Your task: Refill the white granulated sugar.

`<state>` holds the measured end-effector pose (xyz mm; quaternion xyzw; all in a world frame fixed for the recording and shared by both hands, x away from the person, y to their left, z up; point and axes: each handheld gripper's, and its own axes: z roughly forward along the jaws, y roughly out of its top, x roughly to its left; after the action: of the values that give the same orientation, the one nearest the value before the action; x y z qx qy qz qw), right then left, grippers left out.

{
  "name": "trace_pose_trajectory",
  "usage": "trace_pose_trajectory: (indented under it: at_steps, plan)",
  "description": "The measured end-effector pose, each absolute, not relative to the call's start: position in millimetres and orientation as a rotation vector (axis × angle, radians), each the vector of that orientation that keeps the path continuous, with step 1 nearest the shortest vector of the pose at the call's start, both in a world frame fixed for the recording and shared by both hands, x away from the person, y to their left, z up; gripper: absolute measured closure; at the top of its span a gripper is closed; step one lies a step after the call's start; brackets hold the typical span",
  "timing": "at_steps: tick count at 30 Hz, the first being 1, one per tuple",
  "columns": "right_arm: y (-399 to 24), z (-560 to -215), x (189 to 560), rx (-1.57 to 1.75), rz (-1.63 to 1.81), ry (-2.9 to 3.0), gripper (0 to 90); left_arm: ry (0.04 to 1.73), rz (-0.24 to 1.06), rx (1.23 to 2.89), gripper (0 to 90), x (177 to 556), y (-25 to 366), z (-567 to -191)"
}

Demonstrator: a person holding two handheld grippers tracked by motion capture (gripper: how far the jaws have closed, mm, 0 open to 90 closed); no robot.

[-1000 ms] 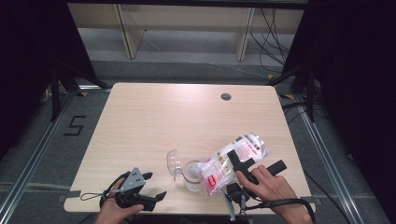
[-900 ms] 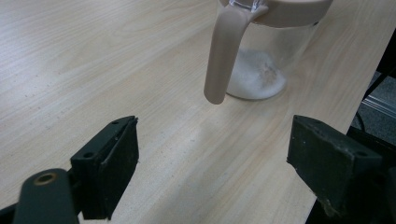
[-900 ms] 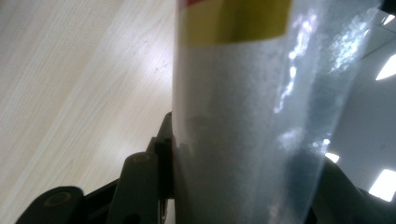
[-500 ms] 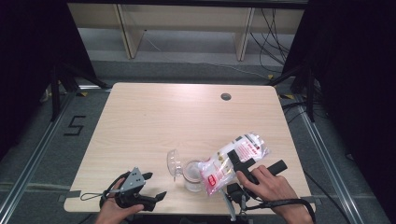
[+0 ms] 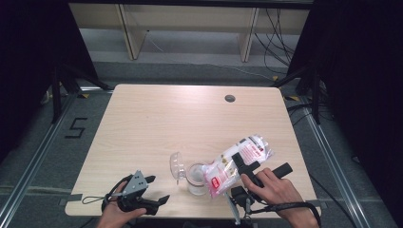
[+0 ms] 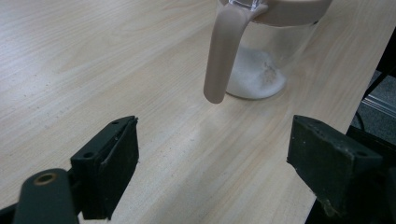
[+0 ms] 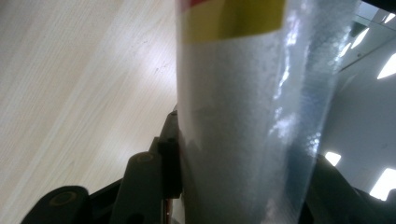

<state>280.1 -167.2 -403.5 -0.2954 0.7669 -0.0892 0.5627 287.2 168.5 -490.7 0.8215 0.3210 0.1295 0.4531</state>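
A clear jug [image 5: 196, 178] with a beige handle [image 6: 219, 60] stands near the table's front edge, its lid [image 5: 177, 166] flipped open to the left. White powder [image 6: 254, 77] lies in its bottom. My right gripper [image 5: 244, 164] is shut on a clear bag of white grains [image 5: 237, 159] with a red and yellow label. The bag is tilted, its lower end over the jug's mouth. The jaws have just closed a little further on the bag [image 7: 243, 116], which sits between them [image 7: 247, 172]. My left gripper [image 5: 158, 189] rests open at the front left, pointing at the jug, with nothing in its jaws [image 6: 215, 158].
The wooden table [image 5: 190, 123] has a round cable hole [image 5: 230, 98] at the back right. Pale shelving [image 5: 185, 19] stands beyond it. Black curtains flank both sides. A "5" mark [image 5: 76, 128] is on the floor at left.
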Motion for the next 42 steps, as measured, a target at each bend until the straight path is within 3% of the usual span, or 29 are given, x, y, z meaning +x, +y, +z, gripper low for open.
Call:
trace_pose_trajectory:
  at_steps: [42]
  plan:
    - [-176.9,-416.4,301.0,-0.538,-0.048,1.947,69.6,0.791,0.322,2.034,16.2,287.1,168.2,-490.8]
